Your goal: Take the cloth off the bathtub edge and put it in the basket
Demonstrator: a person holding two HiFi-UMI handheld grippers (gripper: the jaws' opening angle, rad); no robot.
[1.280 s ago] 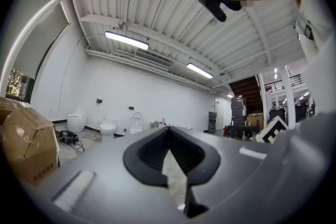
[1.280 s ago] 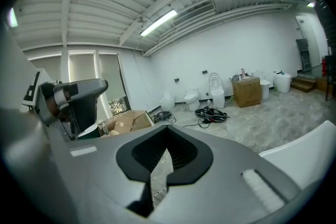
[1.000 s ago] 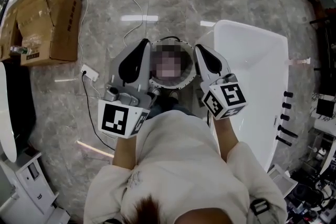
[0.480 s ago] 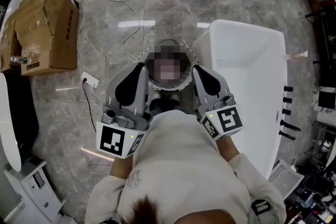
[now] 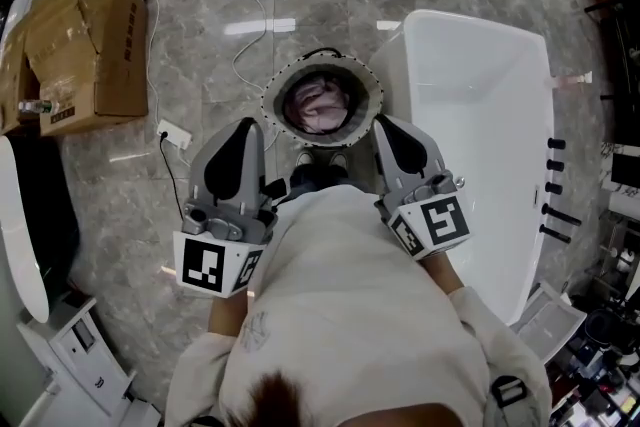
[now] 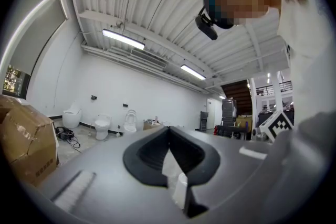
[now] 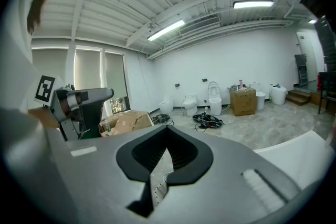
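A round basket (image 5: 274,85) stands on the marble floor just left of the white bathtub (image 5: 480,145). A crumpled pinkish cloth (image 5: 318,105) lies inside the basket. My left gripper (image 5: 243,127) is below and left of the basket, with its jaws together and nothing held. My right gripper (image 5: 385,121) is below and right of it, beside the tub's near rim, also shut and empty. In the left gripper view the left gripper (image 6: 168,128) has its jaw tips meeting, and in the right gripper view the right gripper (image 7: 168,127) shows the same.
A cardboard box (image 5: 85,45) sits at the upper left, with a power strip (image 5: 174,137) and a cable running across the floor. White fixtures (image 5: 20,245) line the left edge. Black fittings (image 5: 555,215) and clutter lie right of the tub. Toilets (image 6: 100,124) stand along the far wall.
Both grippers have drawn back from beside the basket towards the person. The cloth inside the basket now shows.
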